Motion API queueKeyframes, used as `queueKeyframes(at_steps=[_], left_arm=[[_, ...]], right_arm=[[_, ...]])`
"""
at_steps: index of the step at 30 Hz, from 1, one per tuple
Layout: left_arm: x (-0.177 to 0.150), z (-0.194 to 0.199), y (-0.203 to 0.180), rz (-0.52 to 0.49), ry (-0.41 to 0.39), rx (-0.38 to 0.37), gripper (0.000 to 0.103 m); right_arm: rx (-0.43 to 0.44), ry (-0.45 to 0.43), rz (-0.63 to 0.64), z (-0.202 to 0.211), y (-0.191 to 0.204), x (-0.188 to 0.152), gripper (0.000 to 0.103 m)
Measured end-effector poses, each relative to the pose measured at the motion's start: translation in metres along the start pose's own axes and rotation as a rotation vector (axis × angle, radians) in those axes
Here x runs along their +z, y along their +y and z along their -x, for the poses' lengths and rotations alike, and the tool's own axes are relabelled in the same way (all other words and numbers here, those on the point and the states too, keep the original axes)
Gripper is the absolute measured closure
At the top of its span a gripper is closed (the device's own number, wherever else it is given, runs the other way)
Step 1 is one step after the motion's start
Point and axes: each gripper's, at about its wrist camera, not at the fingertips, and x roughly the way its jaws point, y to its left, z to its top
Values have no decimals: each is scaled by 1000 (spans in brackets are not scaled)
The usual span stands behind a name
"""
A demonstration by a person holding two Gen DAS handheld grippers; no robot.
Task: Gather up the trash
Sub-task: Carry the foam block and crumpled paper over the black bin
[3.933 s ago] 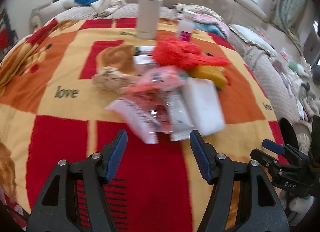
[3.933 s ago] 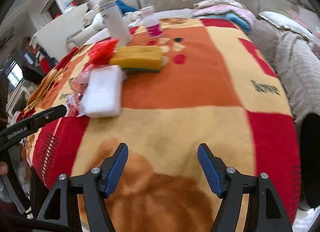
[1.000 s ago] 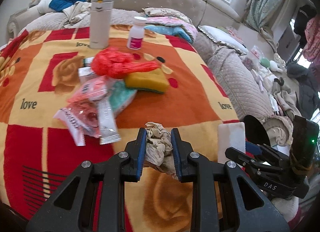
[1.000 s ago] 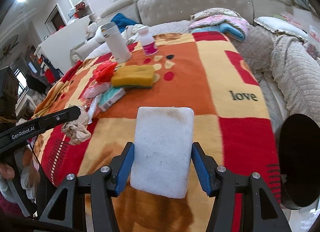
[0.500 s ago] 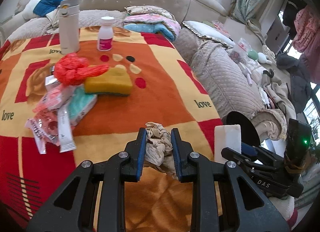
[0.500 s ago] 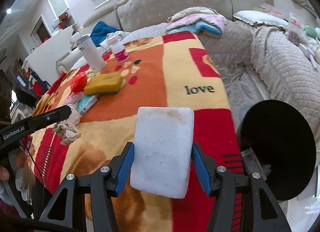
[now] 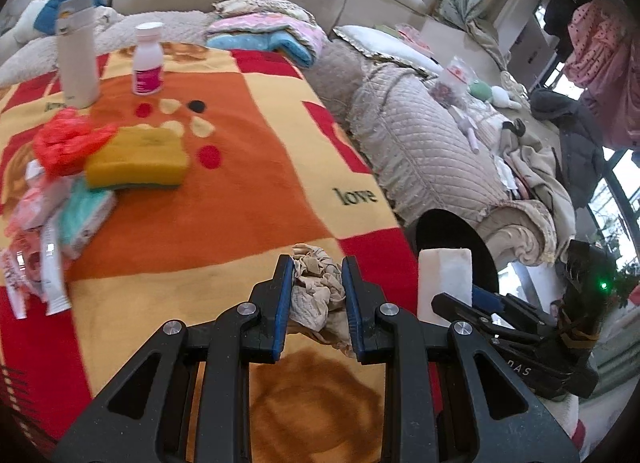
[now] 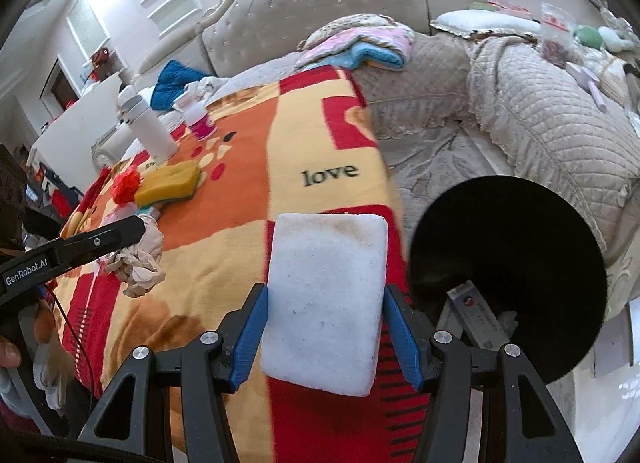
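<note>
Between the left gripper's point(image 7: 316, 283) pads sits crumpled tissue point(image 7: 316, 291) — clamped; right gripper point(image 8: 325, 315) clasps white sponge point(image 8: 326, 303).

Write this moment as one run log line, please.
left gripper: shut on crumpled paper | right gripper: shut on white sponge | black bin: beside

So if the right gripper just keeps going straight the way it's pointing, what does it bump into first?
Probably the blanket near its red edge patch. The right gripper, shut on the white sponge, points down there; the black bin sits off to the side. Depth is unclear.
</note>
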Motion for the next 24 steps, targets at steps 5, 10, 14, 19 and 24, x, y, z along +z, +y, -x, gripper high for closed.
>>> queueKeyframes(at_steps=[5,10,14,19,24], left_arm=[[5,-17,-26,-40,18,-34,81],[7,-36,-54,-82,42,-67,80],[10,-50,-73,-101,61,-96,81],[12,-66,-95,-120,78,-131,81],[14,-81,-106,-111,95,-152,80]], right_arm=[[-30,-15,-47,8,-28,1,47],[-67,-23,-92,16,-56,0,47],[-97,-23,-116,20,-73,-1,47],[-118,-21,-149,20,-91,-3,47],[-131,-20,-169,16,-102,-3,47]])
